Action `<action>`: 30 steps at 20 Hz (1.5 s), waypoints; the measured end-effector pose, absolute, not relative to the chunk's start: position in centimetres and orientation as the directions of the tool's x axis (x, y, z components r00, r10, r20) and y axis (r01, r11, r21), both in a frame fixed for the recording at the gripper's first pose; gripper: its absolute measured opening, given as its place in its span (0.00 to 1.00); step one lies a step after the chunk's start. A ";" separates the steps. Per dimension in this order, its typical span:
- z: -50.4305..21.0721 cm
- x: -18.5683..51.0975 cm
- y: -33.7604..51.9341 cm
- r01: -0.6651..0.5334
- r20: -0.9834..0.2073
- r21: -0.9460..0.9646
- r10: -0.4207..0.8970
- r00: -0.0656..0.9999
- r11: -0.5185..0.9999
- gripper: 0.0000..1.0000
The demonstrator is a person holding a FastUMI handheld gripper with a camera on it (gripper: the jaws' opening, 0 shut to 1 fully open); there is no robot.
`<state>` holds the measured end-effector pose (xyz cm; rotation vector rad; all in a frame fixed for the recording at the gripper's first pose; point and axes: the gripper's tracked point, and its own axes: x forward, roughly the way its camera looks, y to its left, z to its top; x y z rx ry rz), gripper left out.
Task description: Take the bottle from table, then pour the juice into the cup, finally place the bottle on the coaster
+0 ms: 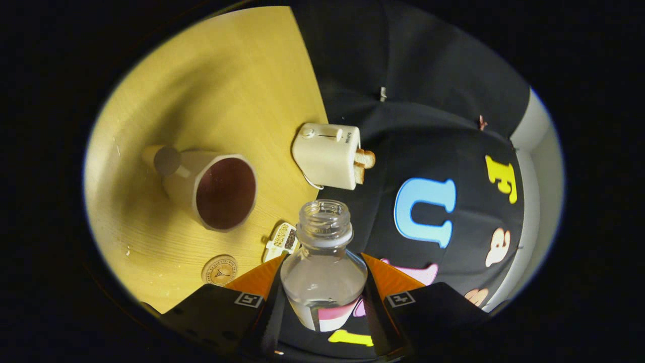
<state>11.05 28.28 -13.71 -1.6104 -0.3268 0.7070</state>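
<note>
Bottle (323, 262), uncapped and clear, sits clamped between both fingers of the tool (322, 297), held tilted above the desk (211, 91). We note the cup (216, 191) beyond the bottle's mouth, the round coaster (220, 270) beside the cup, and a toaster (327, 155) with bread past the cup.

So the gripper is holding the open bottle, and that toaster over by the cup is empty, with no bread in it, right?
Not quite. The gripper does hold the open bottle, both fingers pressed on its sides, but the toaster beyond the cup is not empty: the gripper view shows two slices of toast sticking out of its slots.
</note>
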 end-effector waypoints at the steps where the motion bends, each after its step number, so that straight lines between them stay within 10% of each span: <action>1: -13.0 11.0 27.7 -0.226 -0.256 -0.966 0.569 0.781 -0.126 0.73; 16: -7.3 14.0 20.7 -0.564 -0.269 -0.412 0.496 0.826 0.716 0.73; 30: -11.1 20.4 17.5 -0.555 -0.185 0.056 0.555 0.811 0.830 0.73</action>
